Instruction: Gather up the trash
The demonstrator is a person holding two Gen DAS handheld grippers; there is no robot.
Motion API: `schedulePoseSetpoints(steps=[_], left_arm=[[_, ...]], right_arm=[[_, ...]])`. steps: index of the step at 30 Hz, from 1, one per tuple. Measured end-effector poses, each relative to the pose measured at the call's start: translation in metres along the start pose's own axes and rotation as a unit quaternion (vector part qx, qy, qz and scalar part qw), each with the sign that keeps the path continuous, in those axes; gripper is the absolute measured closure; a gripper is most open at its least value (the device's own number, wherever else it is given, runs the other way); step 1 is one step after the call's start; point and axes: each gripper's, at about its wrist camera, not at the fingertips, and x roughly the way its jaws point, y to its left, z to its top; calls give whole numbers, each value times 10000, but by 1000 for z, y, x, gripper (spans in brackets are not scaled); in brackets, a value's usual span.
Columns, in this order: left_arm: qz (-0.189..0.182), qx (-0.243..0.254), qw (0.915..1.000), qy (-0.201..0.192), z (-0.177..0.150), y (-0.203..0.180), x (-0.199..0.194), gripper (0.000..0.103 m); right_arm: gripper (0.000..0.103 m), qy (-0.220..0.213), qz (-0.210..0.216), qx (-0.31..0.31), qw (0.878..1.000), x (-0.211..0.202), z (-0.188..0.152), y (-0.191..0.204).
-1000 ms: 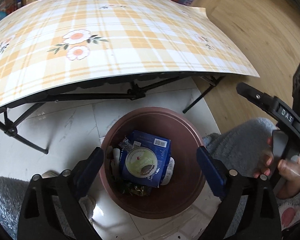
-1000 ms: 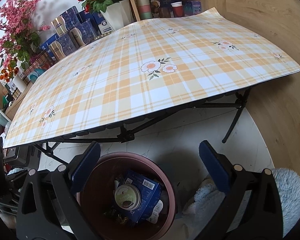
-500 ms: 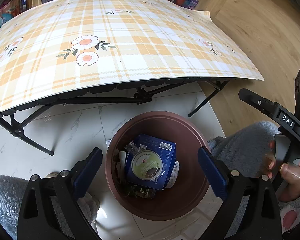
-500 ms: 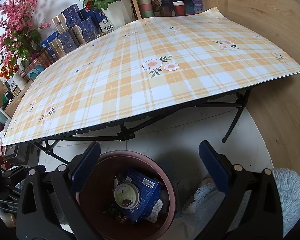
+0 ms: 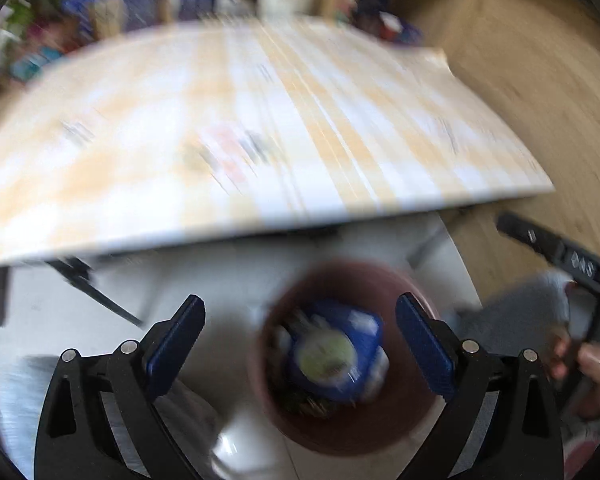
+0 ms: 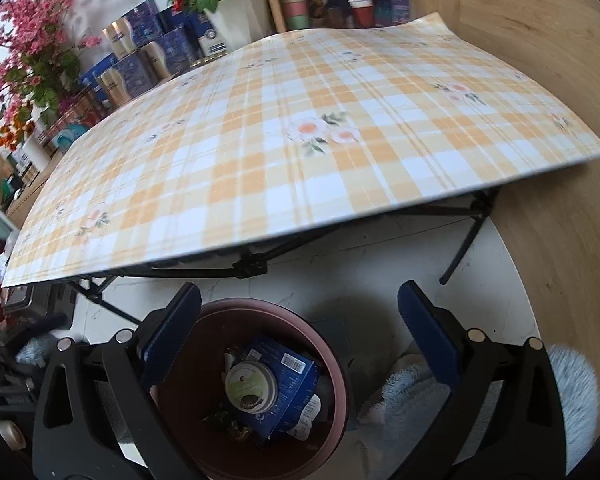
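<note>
Looks nearly done, maybe all done: trash already in the bin [image 6: 260, 384], low middle of the right wrist view, sitting on the white floor [image 6: 380, 280] just in front of the table [image 6: 300, 140]. Table top w/ yellow check cloth, bare as far as can be seen, no trash left on it. Can't tell if more trash lies somewhere out of view. Bin round, dark reddish brown, open top. Inside: blue box [image 6: 288, 384] w/ a barcode, lying tilted; round cup w/ pale green lid [image 6: 251, 385] resting on the box; small white packet [image 6: 308, 420] at the box's lower right; some dark crumpled bits [image 6: 228, 426] at lower left. Pile low, well under the rim, so room for more. Right gripper [image 6: 300, 336] wide open, nothing held, hanging above the bin w/ the bin on its left half. Left gripper [image 5: 300, 344] also wide open & empty; left wrist view very blurry, same bin [image 5: 348, 360] seen low right of middle, blue box [image 5: 340, 352] just a smear. Far right of that view: a hand [image 5: 588, 364] round a black handle, prob. the other gripper's. Fluffy pale blue slipper [image 6: 572, 392] at lower right, beside the bin. Boxes, cups & flowers on shelves at top of frame, not trash by the look.
</note>
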Motion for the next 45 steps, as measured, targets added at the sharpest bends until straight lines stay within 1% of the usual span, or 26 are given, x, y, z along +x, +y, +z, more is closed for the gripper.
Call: schedulePoseSetpoints(steps=[1,3,4,5,6,9,11,13,14,15,16,17,20,22,28,33,35,39,42,45], left_arm=[[90,-19,9999,-142,6,2,-9,9],[395,-122,9975,-567,26,8,-37,9],[493,-138,9961,-725,34,9,-49,8],[679,-130,9922,-1038,45,10,-68,6],[833,-112,9882,-1282,53,10,-83,6],[1138,-101,9788,-1699,76,11,-118,6],[1126,-150,9757,-1875,89,11,-137,6],[948,-195,9732,-2084,99,13,-160,6],[950,-217,9720,-2139,100,12,-165,6],[1042,-270,9693,-2209,104,11,-175,6],[1195,-301,9664,-2256,107,9,-183,6],[1268,-282,9643,-2307,111,7,-190,6],[1307,-349,9610,-2411,116,6,-206,6],[1315,-376,9607,-2414,117,4,-213,6],[1683,-178,9519,-2555,118,-7,-230,6],[1666,-55,9516,-2582,119,-15,-240,6],[1695,-23,9510,-2584,119,-18,-240,6],[1657,73,9532,-2529,119,-23,-240,6],[1714,135,9515,-2550,118,-26,-240,6],[1656,161,9528,-2540,118,-28,-241,6]], right_arm=[[6,-88,-13,-192,9998,-7,11,5],[6,-276,-59,-504,9983,-24,29,16],[6,-433,-59,-675,9968,-37,43,23],[6,-544,-47,-762,9956,-48,54,28],[6,-698,-9,-849,9939,-62,67,34],[6,-959,77,-956,9908,-91,93,43],[6,-1148,120,-999,9883,-111,109,50],[6,-1312,147,-1059,9856,-130,119,55],[6,-1388,142,-1088,9842,-138,122,57],[6,-1447,130,-1110,9832,-145,125,59],[6,-1507,136,-1128,9820,-154,128,60],[6,-1530,153,-1131,9816,-158,130,62],[6,-1613,249,-1154,9798,-172,132,66],[6,-1655,252,-1173,9789,-180,131,68],[6,-1720,276,-1165,9778,-195,128,72],[6,-1775,341,-1105,9773,-202,128,71],[6,-1778,356,-1076,9775,-202,128,70],[6,-1788,333,-1091,9773,-202,128,70],[6,-1778,337,-1083,9775,-202,128,70],[6,-1748,344,-1097,9779,-202,127,72]])
